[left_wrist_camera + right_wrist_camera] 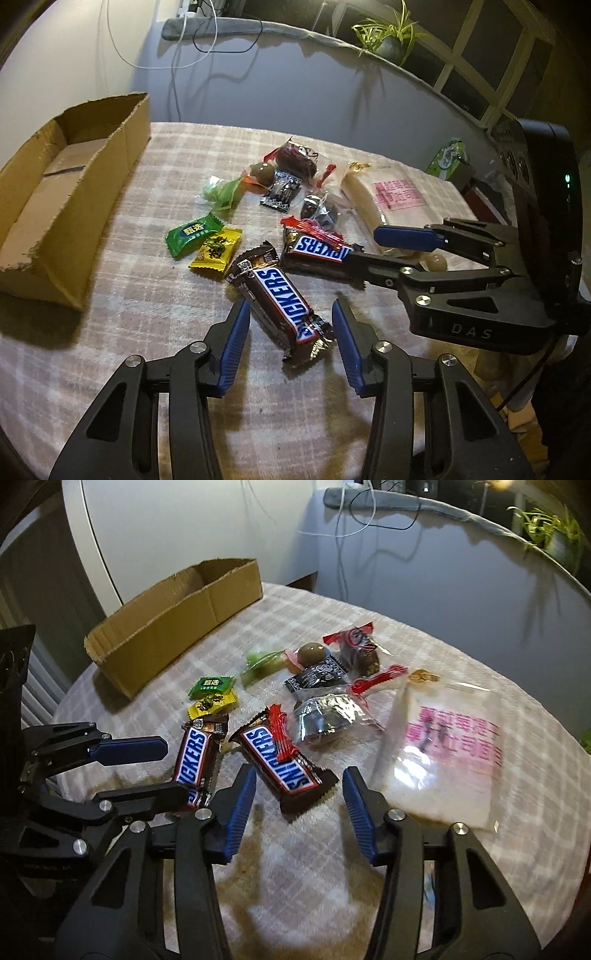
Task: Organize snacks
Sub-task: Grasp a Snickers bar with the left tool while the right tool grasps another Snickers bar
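- Our left gripper [291, 317] is spread, with the near Snickers bar [279, 299] lying on the desk [147, 332] between its pads [236, 339] and neither pad touching the wrapper.
- Our right gripper [299, 794] is likewise spread around the second Snickers bar [280, 760], gaps showing on both sides.
- We judge the step to be a double pick: each bar should be pinched across its narrow width, low near the cloth, so the pads meet the firm body, not the crimped foil ends.
- The left bar lies skewed between the pads; we would turn the wrist to square up first.
- A red-tipped wrapper [280, 731] overlaps the far end of the right bar; we should lift slowly so it slides off.
- The cardboard box [55, 206], ahead and left of the left gripper, looks the likely destination.
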`<state>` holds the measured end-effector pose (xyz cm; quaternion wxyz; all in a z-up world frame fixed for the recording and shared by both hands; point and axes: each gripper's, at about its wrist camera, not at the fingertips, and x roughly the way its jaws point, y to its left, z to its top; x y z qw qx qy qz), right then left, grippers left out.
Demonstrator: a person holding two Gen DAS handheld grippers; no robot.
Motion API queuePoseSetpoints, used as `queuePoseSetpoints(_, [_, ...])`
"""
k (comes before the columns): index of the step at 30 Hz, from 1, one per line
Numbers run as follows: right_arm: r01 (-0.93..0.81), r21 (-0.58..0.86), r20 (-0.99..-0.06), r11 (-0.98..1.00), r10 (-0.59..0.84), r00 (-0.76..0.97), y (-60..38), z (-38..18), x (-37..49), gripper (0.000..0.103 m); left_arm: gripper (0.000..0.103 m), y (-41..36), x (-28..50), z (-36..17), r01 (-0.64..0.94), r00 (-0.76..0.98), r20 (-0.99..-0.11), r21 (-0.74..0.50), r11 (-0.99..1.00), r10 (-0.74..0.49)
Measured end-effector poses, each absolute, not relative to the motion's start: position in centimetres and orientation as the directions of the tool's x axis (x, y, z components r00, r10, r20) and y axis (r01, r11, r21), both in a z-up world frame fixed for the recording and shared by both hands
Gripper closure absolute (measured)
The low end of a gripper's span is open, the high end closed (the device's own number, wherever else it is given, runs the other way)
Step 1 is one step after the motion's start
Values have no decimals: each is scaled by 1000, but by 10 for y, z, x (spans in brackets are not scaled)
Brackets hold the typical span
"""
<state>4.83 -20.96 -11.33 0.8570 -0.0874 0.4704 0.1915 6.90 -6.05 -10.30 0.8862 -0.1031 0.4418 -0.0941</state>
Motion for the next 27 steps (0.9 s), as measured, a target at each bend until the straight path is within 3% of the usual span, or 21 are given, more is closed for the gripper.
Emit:
queuePoseSetpoints(17, [-488,69,-877,870,286,387,-188,-133,80,52,59,-67,86,-120,85,569,-794,-204,975,-215])
queuePoseSetpoints(20, [-490,71,-885,869,282,370,-188,-137,82,52,64,-66,86,-120,92,570,-795,-189,978,-207])
queuePoseSetpoints(27, [-474,90,-884,876,289,366,-192,-138,78,65,66,-59,85,-122,89,578,-789,-195,977,-210])
